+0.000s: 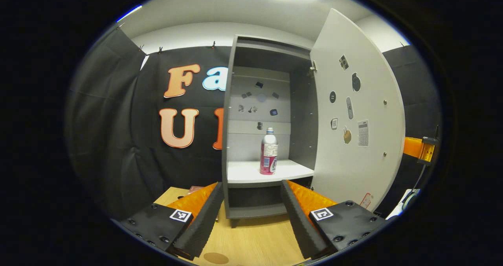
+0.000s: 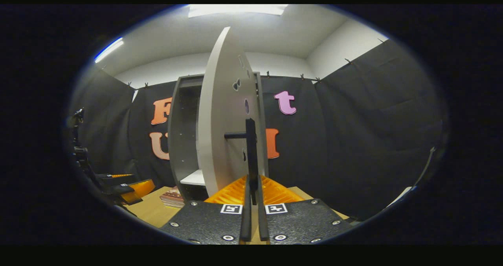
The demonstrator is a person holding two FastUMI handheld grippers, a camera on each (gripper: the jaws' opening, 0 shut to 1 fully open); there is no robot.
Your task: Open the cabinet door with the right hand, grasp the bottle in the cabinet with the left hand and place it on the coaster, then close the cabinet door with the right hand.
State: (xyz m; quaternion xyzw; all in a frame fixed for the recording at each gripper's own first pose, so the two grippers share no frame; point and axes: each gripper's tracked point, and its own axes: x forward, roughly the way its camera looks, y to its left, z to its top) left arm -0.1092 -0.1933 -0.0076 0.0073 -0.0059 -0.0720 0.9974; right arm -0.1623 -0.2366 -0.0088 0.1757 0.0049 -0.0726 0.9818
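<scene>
In the left gripper view, the bottle stands mid-frame on the cabinet shelf; the left gripper, bottom, is spread wide. It looks light, smooth, maybe slippery: grab its middle. In the right gripper view, the right gripper, bottom centre, pinches the door handle.

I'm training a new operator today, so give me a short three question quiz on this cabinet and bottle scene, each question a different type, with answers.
1. True or false: the cabinet door stands open.
2. Multiple choice: the bottle is A) on the table, B) upright on the cabinet shelf, C) between the left tongs.
3. Short answer: what do the right tongs grip?

Key
1. True.
2. B; the left tongs are open, short of the bottle.
3. The door's black handle.
</scene>
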